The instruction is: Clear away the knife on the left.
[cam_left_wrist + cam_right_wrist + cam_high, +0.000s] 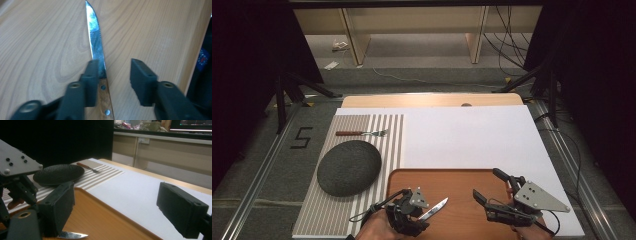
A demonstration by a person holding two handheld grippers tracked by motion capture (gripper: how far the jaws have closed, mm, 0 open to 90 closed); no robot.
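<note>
One knife (434, 209) lies on our wooden tray (452, 180), between the left claw's (412, 210) parted jaws, not yet gripped. Our right claw (492, 192) hangs wide and empty. Fork (362, 133) and dark plate (349, 167) sit on the striped placemat (389, 135); the knife likely goes there too.

From above the person's side of the table, we look forward and down on the wooden tray (462, 180) at the near edge, with floor and shelving beyond. In the left gripper view we sit close over the tray (42, 50), looking steeply down along a knife (96, 47) lying on it. In the right gripper view we sit low at the tray (105, 220), facing across its rim towards the dark plate (58, 173). All three views share the tray.
</note>
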